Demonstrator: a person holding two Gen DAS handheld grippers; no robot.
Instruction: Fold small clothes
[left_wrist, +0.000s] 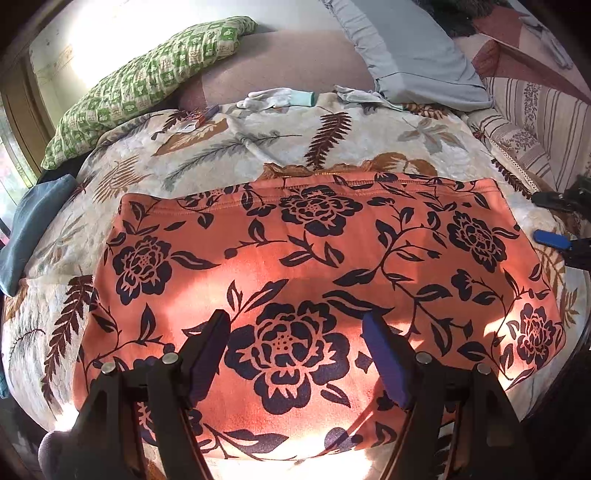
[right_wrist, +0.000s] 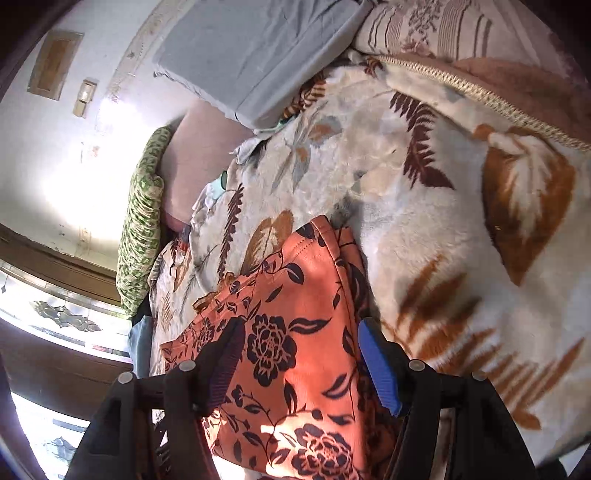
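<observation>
an orange garment with a dark floral print (left_wrist: 325, 266) is laid out flat on a cream leaf-patterned blanket (left_wrist: 229, 147) covering the bed, hem edge toward the far side, sunlight falling across the near half. the left gripper (left_wrist: 295, 332) is hung over the near middle of it, jaws spread wide, nothing pinched between the pads, a big printed flower seen in the gap. the right gripper (right_wrist: 299, 350) is placed over the garment's right end (right_wrist: 295, 295), jaws also spread apart with only cloth seen under them, not clamped as far as can be told. in the left wrist view its blue pad can be spotted at the far right edge, just off the fabric's side.

further back, a green checked pillow (left_wrist: 147, 77) is propped at the left, a grey pillow (left_wrist: 413, 48) at the head of the bed, and a pale sock with a mint cuff (left_wrist: 280, 98) is left lying on the blanket between them. a folded blue cloth (left_wrist: 33, 236) is seen at the left edge of the bed, and a striped quilt (left_wrist: 535, 122) on the right.
</observation>
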